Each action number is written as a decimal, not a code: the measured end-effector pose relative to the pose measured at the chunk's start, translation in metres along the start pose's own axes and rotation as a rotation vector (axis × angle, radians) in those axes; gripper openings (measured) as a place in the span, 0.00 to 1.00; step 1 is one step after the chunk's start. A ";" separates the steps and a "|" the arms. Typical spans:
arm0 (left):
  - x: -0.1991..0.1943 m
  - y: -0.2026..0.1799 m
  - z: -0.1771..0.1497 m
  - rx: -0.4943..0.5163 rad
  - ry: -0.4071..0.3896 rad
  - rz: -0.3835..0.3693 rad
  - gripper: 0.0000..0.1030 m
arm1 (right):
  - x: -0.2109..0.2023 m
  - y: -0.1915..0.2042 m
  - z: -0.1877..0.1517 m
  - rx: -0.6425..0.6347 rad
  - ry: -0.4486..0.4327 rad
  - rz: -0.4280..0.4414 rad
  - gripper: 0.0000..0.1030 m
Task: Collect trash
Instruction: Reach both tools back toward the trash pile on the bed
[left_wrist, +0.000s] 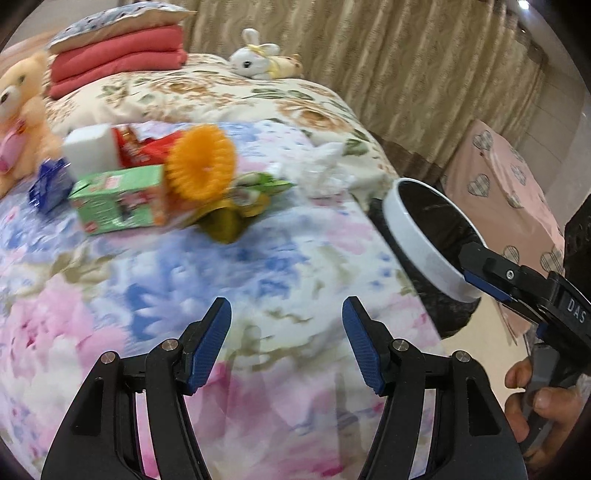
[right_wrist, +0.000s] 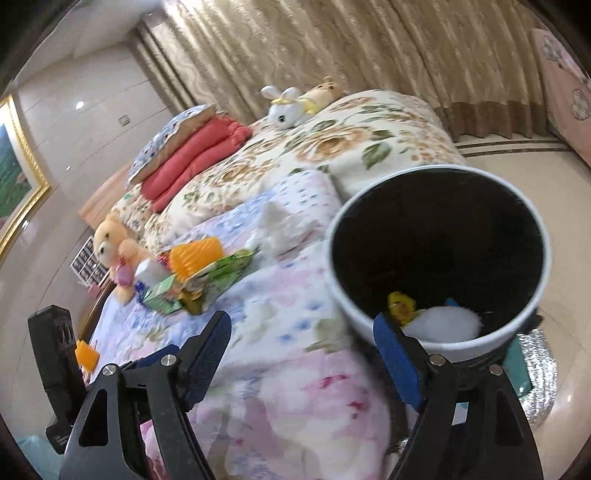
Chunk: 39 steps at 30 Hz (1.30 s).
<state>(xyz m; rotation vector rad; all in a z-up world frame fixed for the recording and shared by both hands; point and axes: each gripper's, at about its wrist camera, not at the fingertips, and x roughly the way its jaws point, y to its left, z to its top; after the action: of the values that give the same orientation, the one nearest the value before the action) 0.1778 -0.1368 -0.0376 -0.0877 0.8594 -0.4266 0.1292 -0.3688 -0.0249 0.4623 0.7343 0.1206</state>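
Left wrist view: your left gripper (left_wrist: 286, 325) hangs agape over the quilt (left_wrist: 258, 266), nothing between the jaws. Trash pile (left_wrist: 155, 184) waits centre-left, uncollected; crumpled tissue (left_wrist: 325, 166) lies just right of it.
Bin, same view: bin (left_wrist: 417, 236) at right edge; right gripper (left_wrist: 491, 280) at its rim.
Right wrist view: your right gripper (right_wrist: 303, 332) is spread wide, one finger (right_wrist: 397, 354) against the bin (right_wrist: 369, 321) wall, no grip evident.
Progress: a few scraps (right_wrist: 436, 317) inside the bin; most left.

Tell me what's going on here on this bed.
A person is collecting trash off the bed, holding a gripping tool in each hand. The left tool is open and empty, aimed toward a pile of litter: a green carton, a red wrapper, an orange plastic piece. The right tool is open beside the bin, which already holds some scraps.
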 end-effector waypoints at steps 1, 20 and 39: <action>-0.002 0.006 -0.001 -0.009 0.000 0.009 0.62 | 0.004 0.006 -0.002 -0.007 0.009 0.008 0.79; -0.010 0.115 0.005 -0.089 0.010 0.122 0.64 | 0.067 0.072 -0.017 -0.020 0.101 0.084 0.79; 0.031 0.156 0.065 0.093 0.039 0.032 0.71 | 0.123 0.089 0.007 0.033 0.137 0.081 0.79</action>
<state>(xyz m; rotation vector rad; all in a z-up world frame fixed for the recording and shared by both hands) 0.2958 -0.0128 -0.0547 0.0198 0.8765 -0.4391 0.2297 -0.2591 -0.0572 0.5196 0.8527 0.2177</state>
